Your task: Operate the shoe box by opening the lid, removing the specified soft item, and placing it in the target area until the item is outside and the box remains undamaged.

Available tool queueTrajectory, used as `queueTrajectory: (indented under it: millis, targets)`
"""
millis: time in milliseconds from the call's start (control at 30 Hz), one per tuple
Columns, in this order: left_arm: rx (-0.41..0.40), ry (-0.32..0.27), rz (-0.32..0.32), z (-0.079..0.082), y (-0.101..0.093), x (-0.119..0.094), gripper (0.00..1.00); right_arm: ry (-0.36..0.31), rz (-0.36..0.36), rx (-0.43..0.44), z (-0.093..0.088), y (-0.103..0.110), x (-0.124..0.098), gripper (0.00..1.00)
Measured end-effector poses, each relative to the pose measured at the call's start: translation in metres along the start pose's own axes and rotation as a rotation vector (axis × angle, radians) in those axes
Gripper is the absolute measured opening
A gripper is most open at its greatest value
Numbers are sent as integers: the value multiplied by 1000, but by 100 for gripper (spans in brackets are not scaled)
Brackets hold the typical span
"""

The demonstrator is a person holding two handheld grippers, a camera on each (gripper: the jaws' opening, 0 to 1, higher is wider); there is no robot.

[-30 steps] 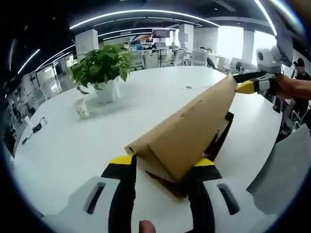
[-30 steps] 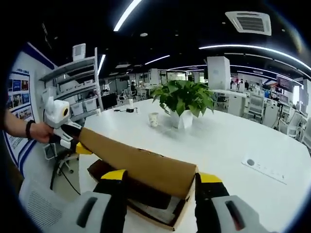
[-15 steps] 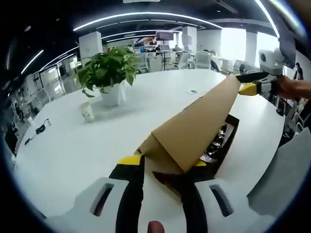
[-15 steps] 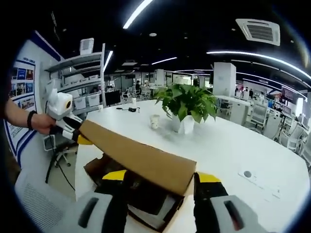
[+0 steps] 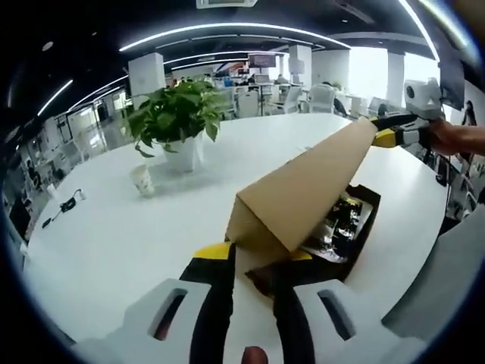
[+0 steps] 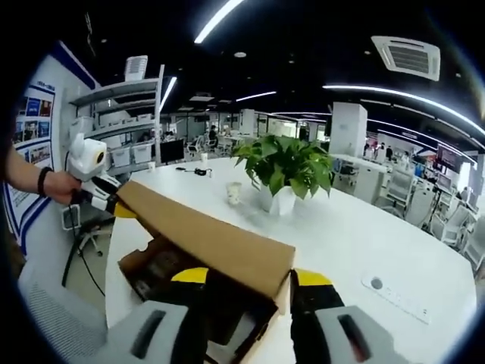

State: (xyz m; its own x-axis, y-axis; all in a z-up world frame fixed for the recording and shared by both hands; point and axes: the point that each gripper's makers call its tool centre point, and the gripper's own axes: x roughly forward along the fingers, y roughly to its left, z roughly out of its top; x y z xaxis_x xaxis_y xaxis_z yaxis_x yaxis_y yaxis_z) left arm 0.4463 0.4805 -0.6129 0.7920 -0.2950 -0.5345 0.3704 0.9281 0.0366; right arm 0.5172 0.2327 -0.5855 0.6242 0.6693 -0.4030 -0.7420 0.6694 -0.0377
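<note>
The brown cardboard lid (image 5: 303,189) of the shoe box is lifted off and tilted above the dark box base (image 5: 362,227). My left gripper (image 5: 254,254) is shut on the lid's near end. My right gripper (image 5: 390,130) holds the far end at the right edge of that view. In the right gripper view the lid (image 6: 204,235) runs from my right gripper (image 6: 250,277), shut on its end, up to the left gripper (image 6: 114,203). The box base (image 6: 148,265) lies under it. Something patterned (image 5: 339,216) lies inside the box, too dim to tell what it is.
The box sits on a large white round table (image 5: 114,235). A potted green plant (image 5: 178,117) and a paper cup (image 5: 142,180) stand further in, with a small black item (image 5: 67,203) at the left edge. A flat white device (image 6: 394,292) lies at the right. Office chairs ring the table.
The lid has risen and tipped further, so more of the box's inside shows. The left gripper's jaws have drawn closer together on the lid's end. Both views have shifted slightly.
</note>
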Motion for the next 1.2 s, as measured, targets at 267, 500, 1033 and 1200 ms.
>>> queueTrajectory:
  millis: [267, 500, 1033, 1200]
  targets:
    - [-11, -9, 7, 5, 6, 2, 13, 8, -21, -17, 4, -5, 5, 31]
    - [-16, -18, 7, 8, 9, 4, 12, 34, -39, -35, 3, -10, 12, 26]
    - [-35, -24, 20, 15, 18, 9, 10, 177, -124, -25, -35, -36, 37, 18]
    - [-41, -26, 23, 18, 21, 11, 10, 191, -122, -24, -38, -38, 42, 9]
